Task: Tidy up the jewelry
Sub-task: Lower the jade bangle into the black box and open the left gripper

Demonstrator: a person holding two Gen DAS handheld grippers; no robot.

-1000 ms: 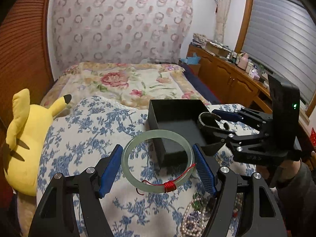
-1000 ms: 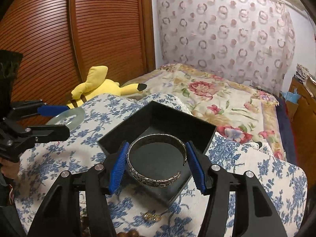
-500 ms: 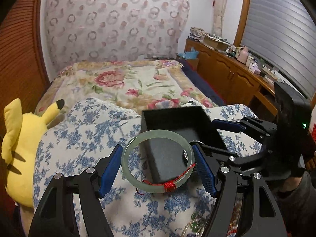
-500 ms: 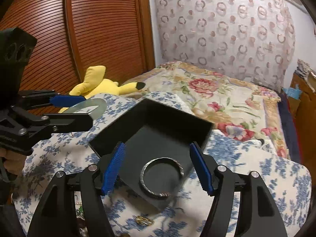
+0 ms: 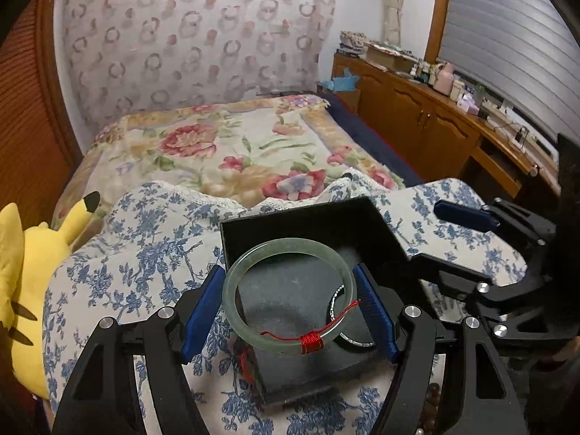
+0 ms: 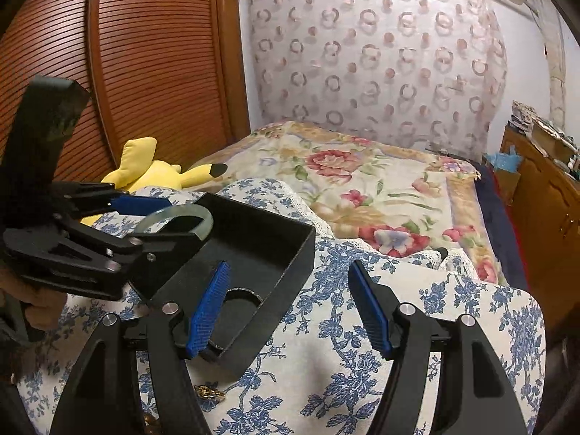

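My left gripper (image 5: 290,301) is shut on a pale green jade bangle (image 5: 253,253) with red thread wound round it, and holds it over the open black box (image 5: 326,224). A silver bangle (image 5: 335,295) lies on the box floor, partly hidden behind the jade one. In the right wrist view the left gripper (image 6: 170,221) comes in from the left with the jade bangle (image 6: 181,214) above the box (image 6: 275,250). My right gripper (image 6: 290,286) stands open and empty over the box's near right corner. It also shows at the right of the left wrist view (image 5: 424,233).
The box rests on a blue-flowered cloth (image 6: 362,362) on a bed with a floral cover (image 5: 235,145). A yellow plush toy (image 5: 21,282) lies at the left. A small gold piece (image 6: 210,393) lies on the cloth in front of the box. Wooden cabinets (image 5: 417,119) stand at the right.
The right gripper opened, left the silver bangle in the box and drew back to the right. The left gripper carried the jade bangle rightward until it hung over the box.
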